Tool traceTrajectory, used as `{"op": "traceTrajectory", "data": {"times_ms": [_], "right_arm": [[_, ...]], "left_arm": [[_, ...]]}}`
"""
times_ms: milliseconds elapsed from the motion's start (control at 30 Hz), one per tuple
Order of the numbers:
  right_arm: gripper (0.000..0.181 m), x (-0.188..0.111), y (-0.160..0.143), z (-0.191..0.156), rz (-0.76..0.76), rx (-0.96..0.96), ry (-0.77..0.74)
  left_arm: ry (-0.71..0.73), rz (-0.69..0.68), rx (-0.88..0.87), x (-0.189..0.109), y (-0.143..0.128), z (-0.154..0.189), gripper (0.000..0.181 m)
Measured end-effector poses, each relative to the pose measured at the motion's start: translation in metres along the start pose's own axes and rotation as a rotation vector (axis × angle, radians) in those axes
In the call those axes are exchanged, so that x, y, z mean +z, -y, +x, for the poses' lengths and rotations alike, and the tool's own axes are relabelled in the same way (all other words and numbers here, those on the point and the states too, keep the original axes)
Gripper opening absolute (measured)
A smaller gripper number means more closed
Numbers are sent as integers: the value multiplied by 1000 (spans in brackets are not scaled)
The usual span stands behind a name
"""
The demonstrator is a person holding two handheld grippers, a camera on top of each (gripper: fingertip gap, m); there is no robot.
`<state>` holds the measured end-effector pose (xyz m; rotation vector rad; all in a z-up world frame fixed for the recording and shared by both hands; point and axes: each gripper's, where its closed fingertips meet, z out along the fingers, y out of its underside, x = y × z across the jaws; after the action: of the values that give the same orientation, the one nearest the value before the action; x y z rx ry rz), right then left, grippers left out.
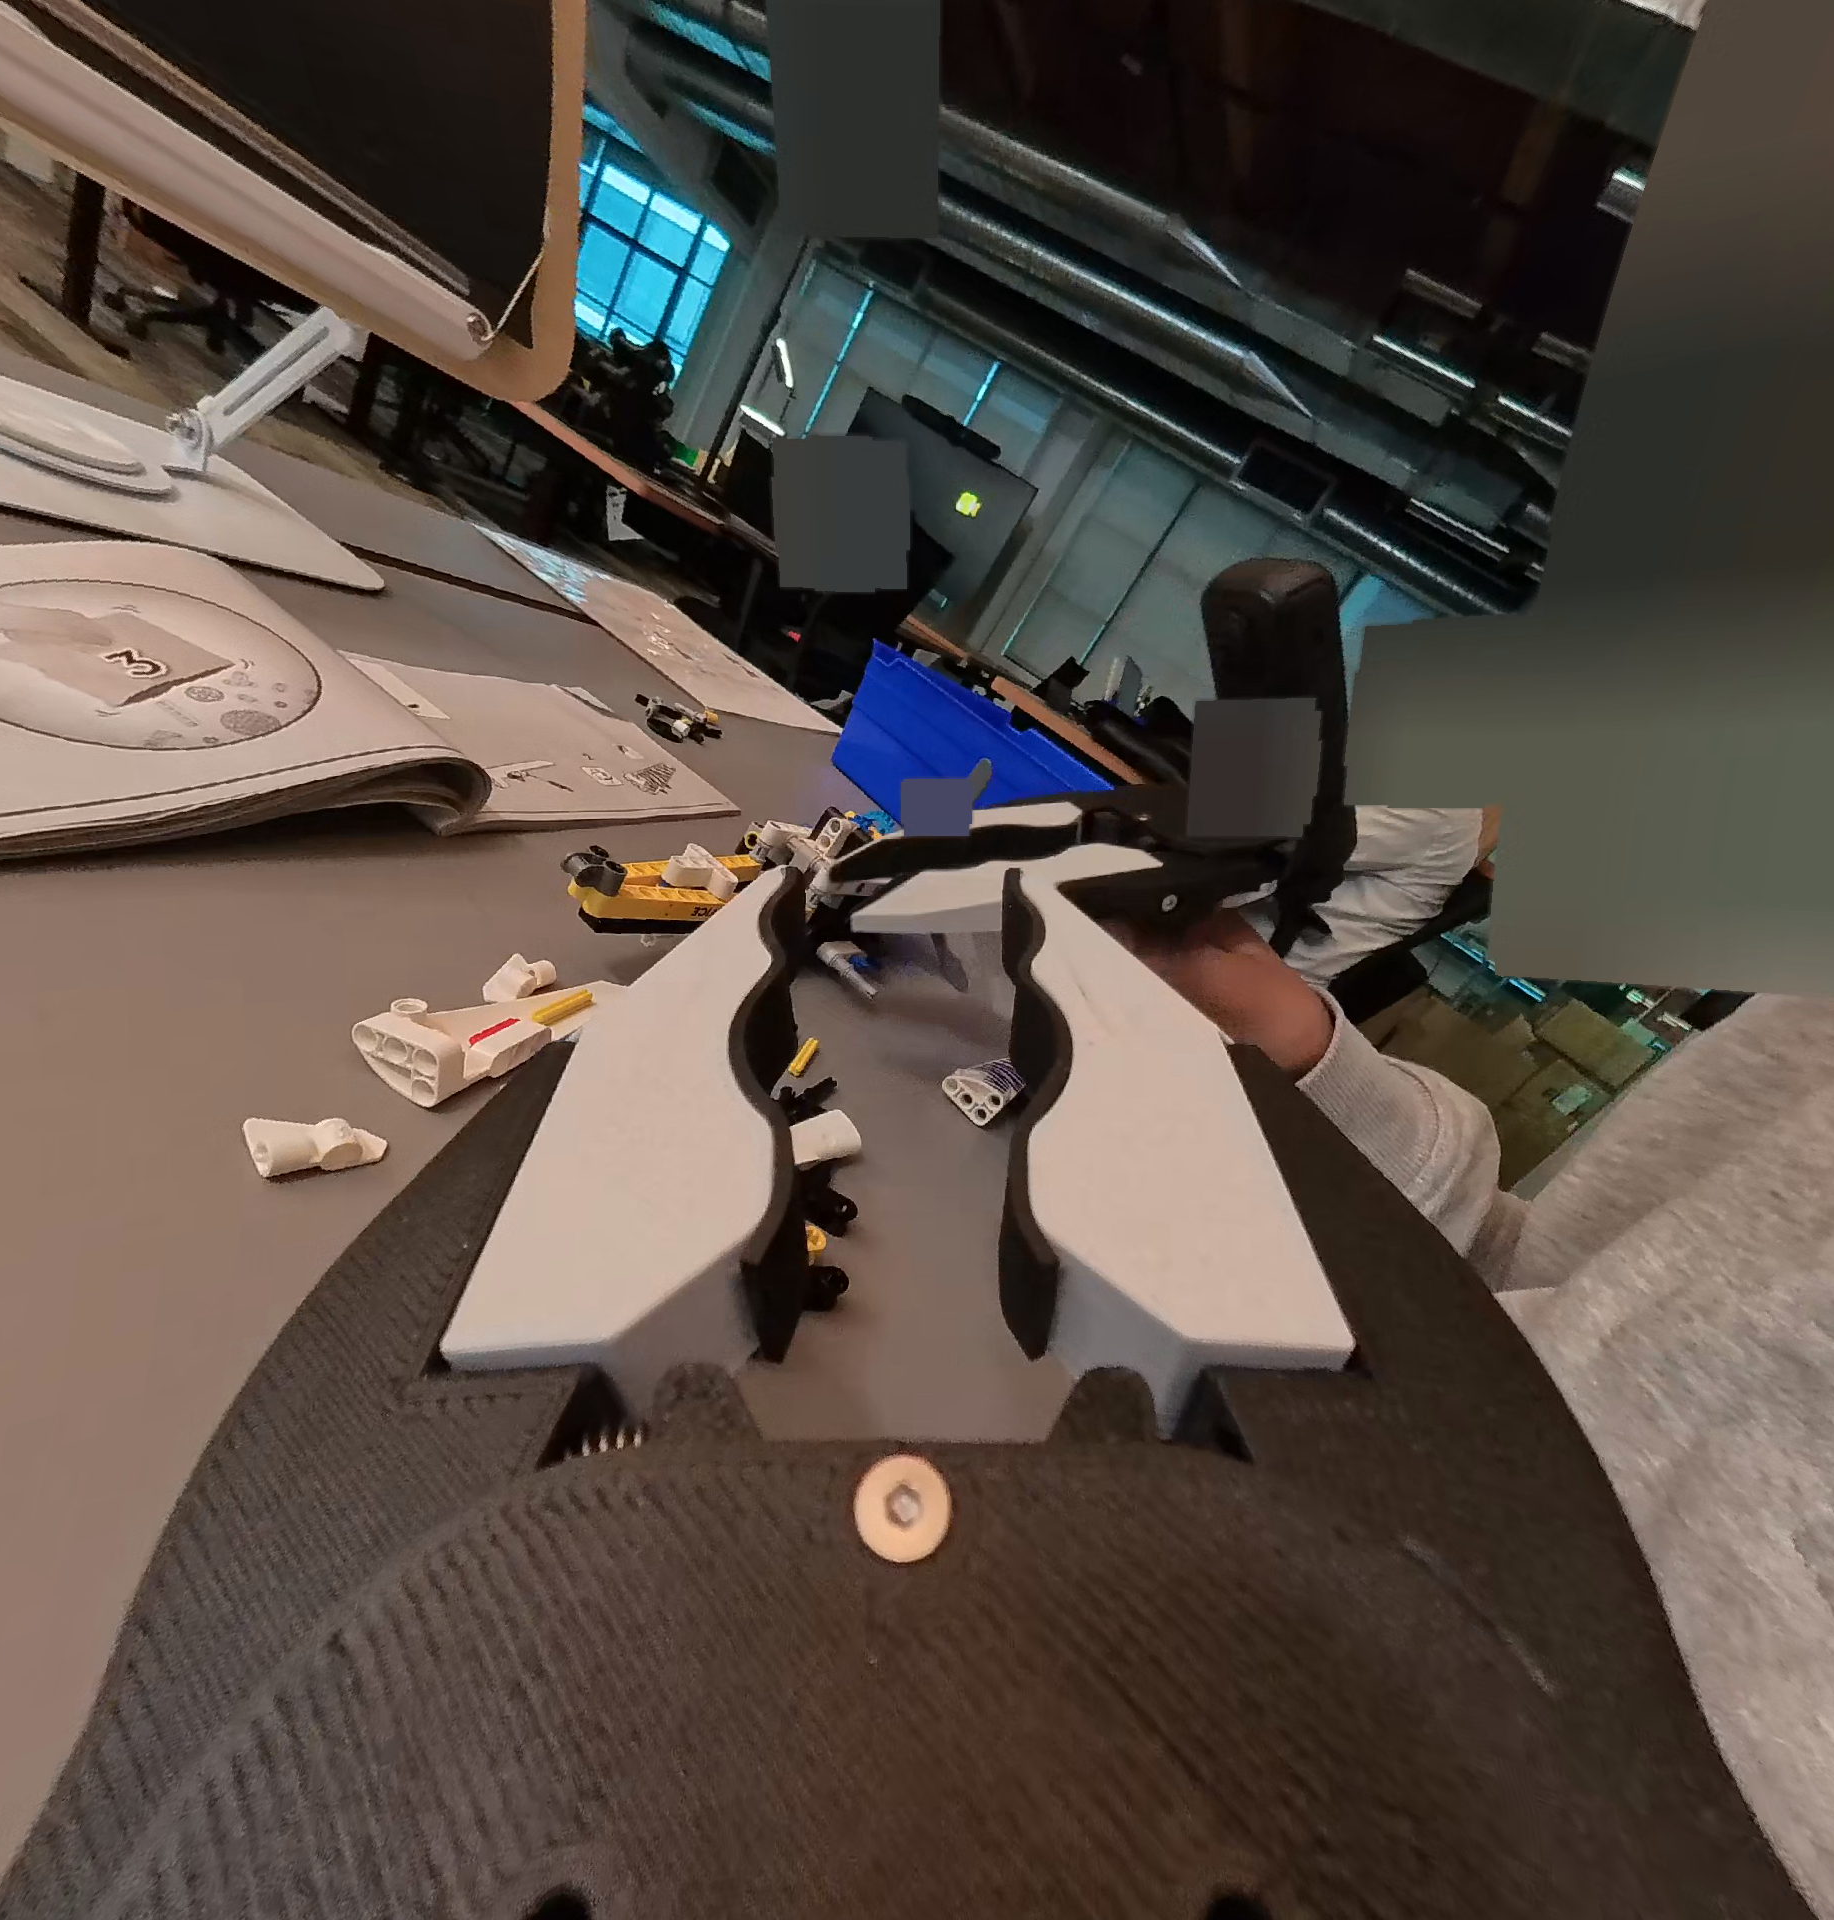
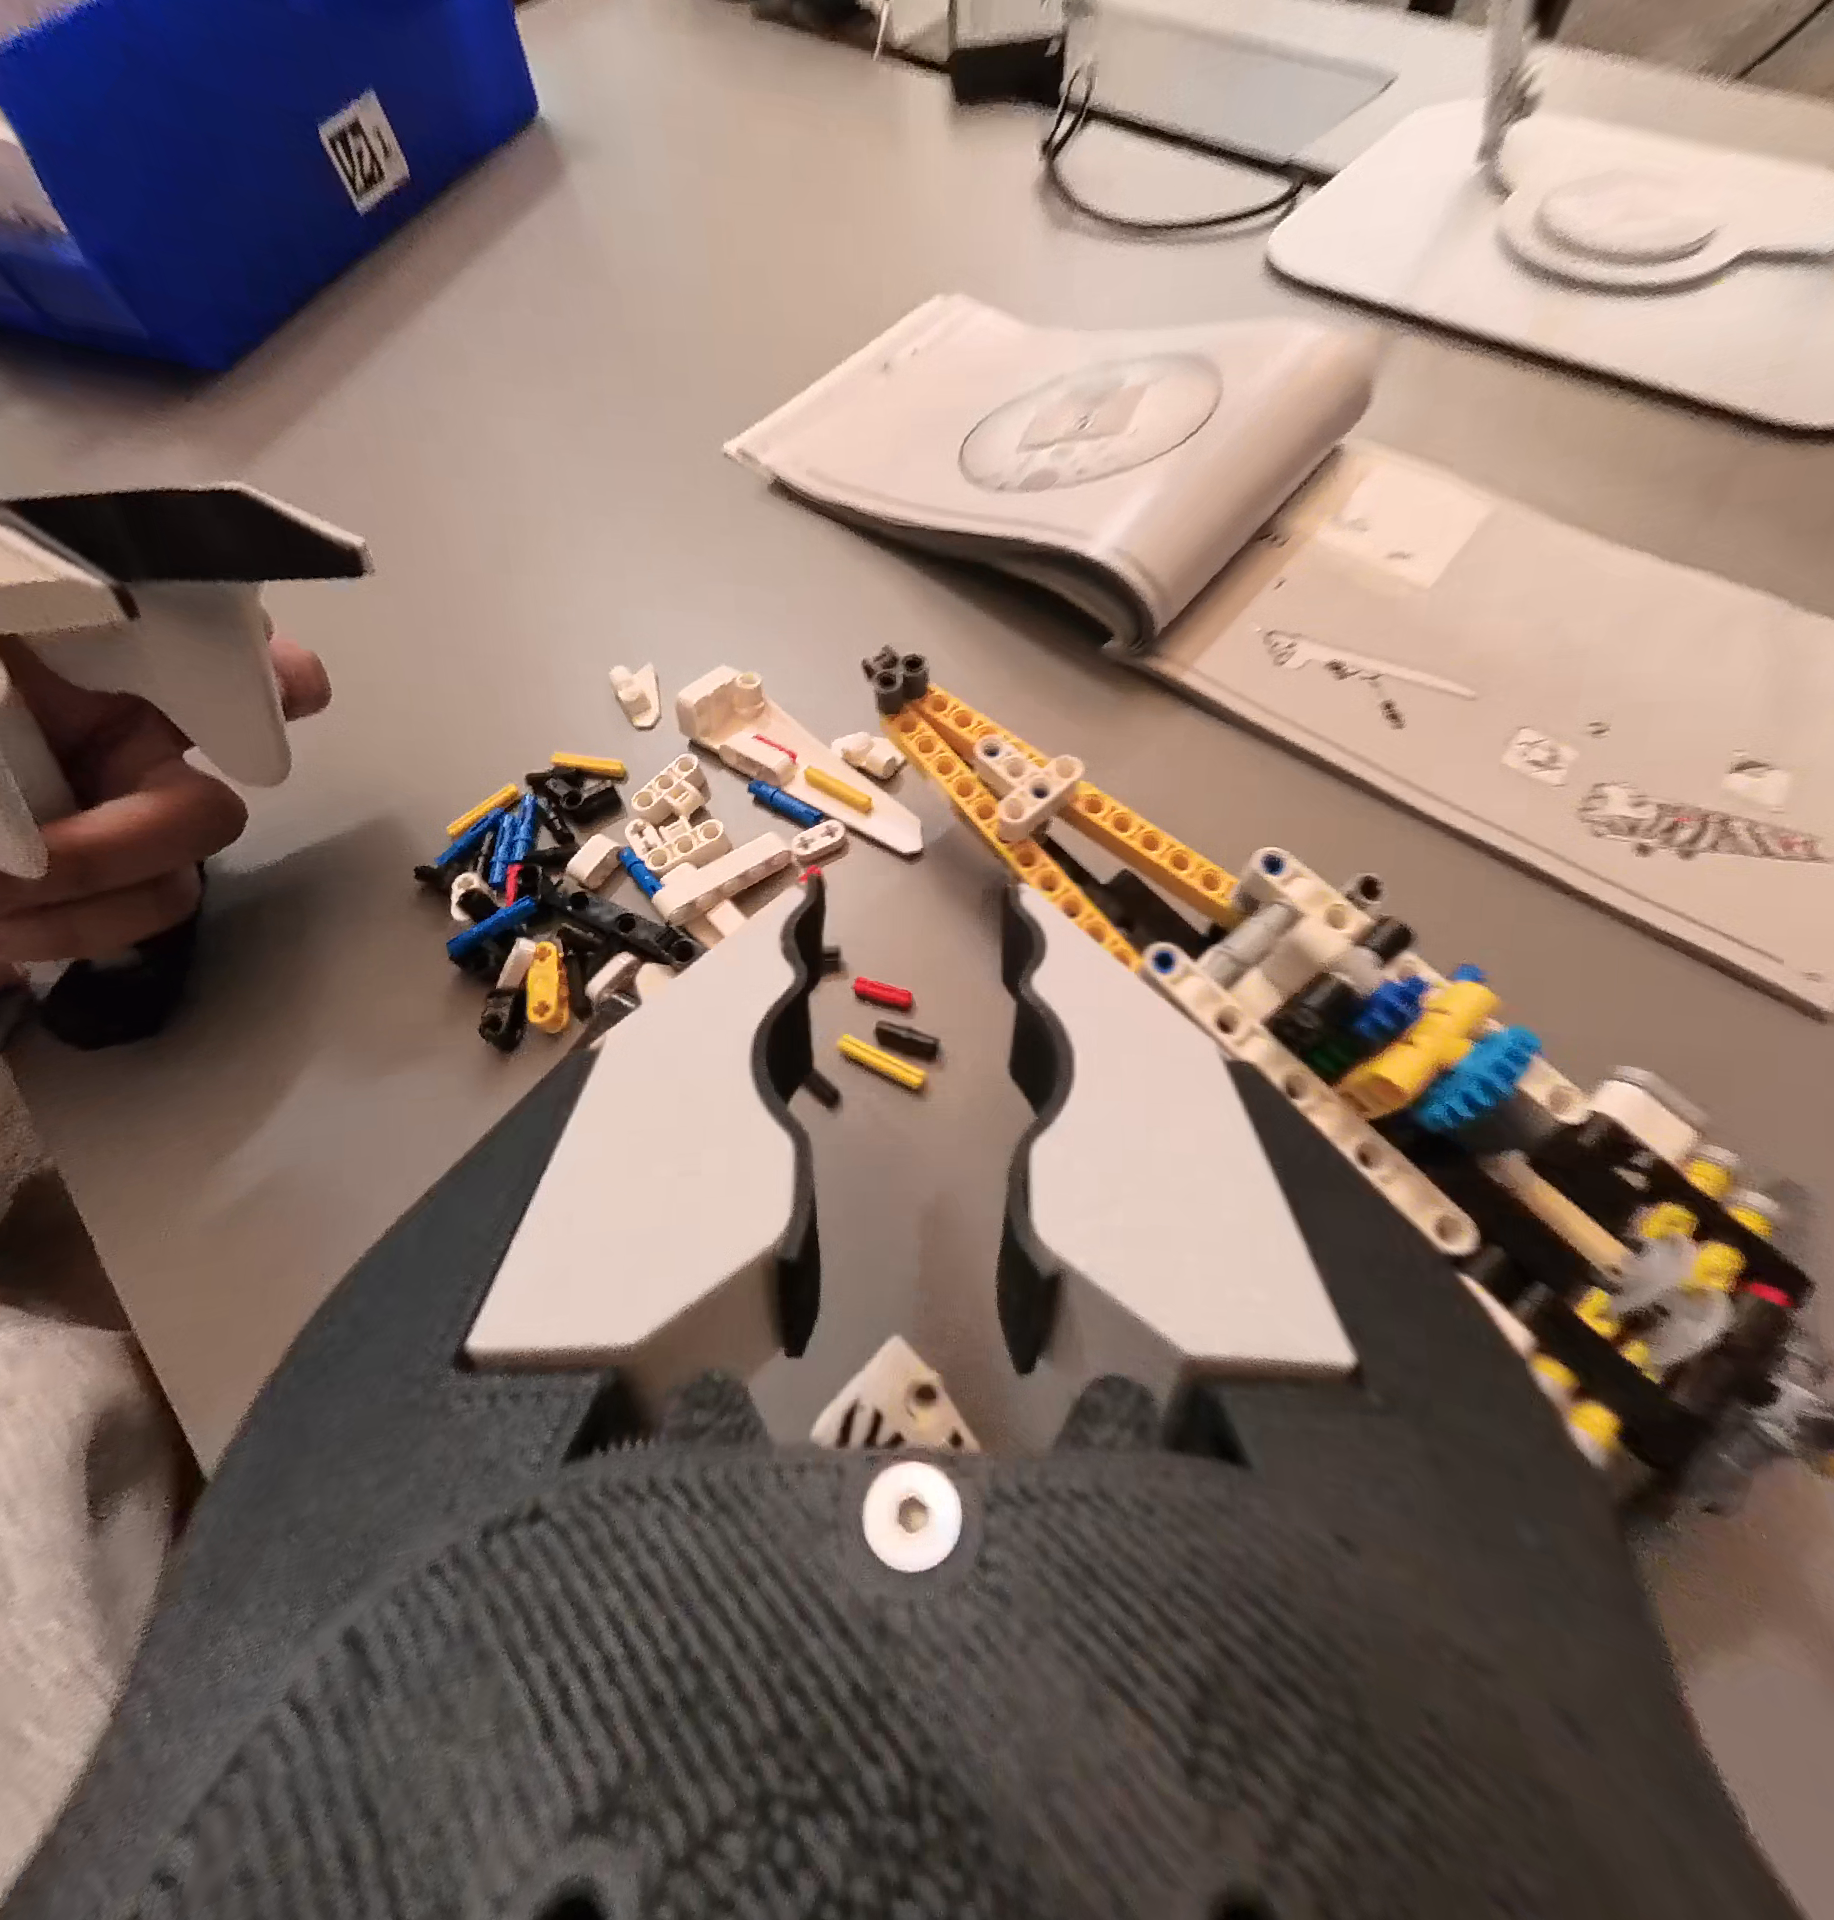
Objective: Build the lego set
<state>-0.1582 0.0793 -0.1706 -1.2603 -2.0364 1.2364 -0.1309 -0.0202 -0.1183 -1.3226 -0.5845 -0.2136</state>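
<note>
Lego model (image 2: 1308,997) – yellow beams, white frame, blue gears | both grippers' fingers wide, empty

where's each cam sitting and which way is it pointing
Left wrist view: low over the table, facing along the open left hand-held gripper toward the right hand-held gripper; a sleeve shows.
Right wrist view: higher, tilted down past the open right hand-held gripper at loose pieces; a hand shows.
Shared: instruction booklet, yellow-beamed model.

Glossy plastic pieces (image 2: 580,862) on a smooth matt table (image 2: 601,416).
</note>
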Motion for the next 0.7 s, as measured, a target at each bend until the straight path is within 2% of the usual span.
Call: {"op": "traceTrajectory", "data": {"times_ms": [200, 333, 533, 700], "right_arm": [[29, -27, 12, 19, 136, -11, -56], [26, -42, 16, 32, 214, -23, -97], [23, -57, 10, 47, 301, -24, -151], [18, -68, 5, 53, 387, -27, -142]], "left_arm": [[50, -11, 62, 3, 1, -3, 37], [109, -89, 115, 15, -3, 0, 37], [196, -373, 290, 52, -45, 11, 36], [317, -670, 459, 66, -79, -20, 36]]}}
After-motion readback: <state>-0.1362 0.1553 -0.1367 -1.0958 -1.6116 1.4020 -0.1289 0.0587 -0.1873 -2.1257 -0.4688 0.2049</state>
